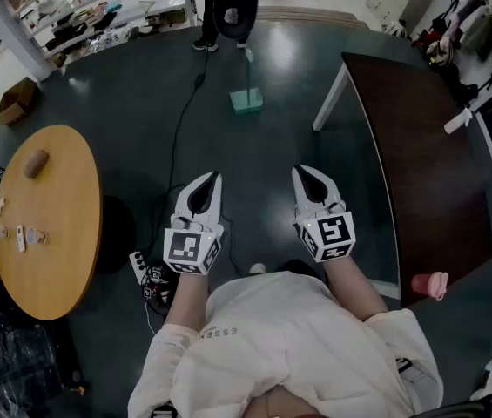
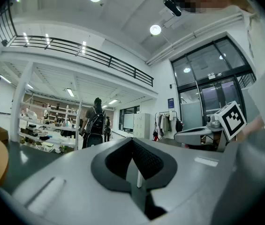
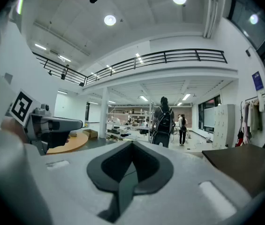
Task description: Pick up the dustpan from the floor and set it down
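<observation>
The teal dustpan [image 1: 246, 101] rests on the dark floor well ahead of me, its pale handle rising toward the far side. Both grippers are held level in front of my chest, side by side and far short of the dustpan. My left gripper [image 1: 213, 178] has its jaws together with nothing between them, and so does my right gripper [image 1: 302, 171]. In the left gripper view the left gripper [image 2: 132, 139] closes to a point, as does the right gripper [image 3: 132, 143] in the right gripper view. The gripper bodies hide the dustpan in both of those views.
A round wooden table [image 1: 63, 259] with small items stands at my left. A dark brown table [image 1: 428, 172] runs along the right, with a pink cup [image 1: 429, 284] at its near corner. A black cable [image 1: 180, 129] and a power strip [image 1: 141, 268] lie on the floor. A person [image 1: 228, 7] stands beyond the dustpan.
</observation>
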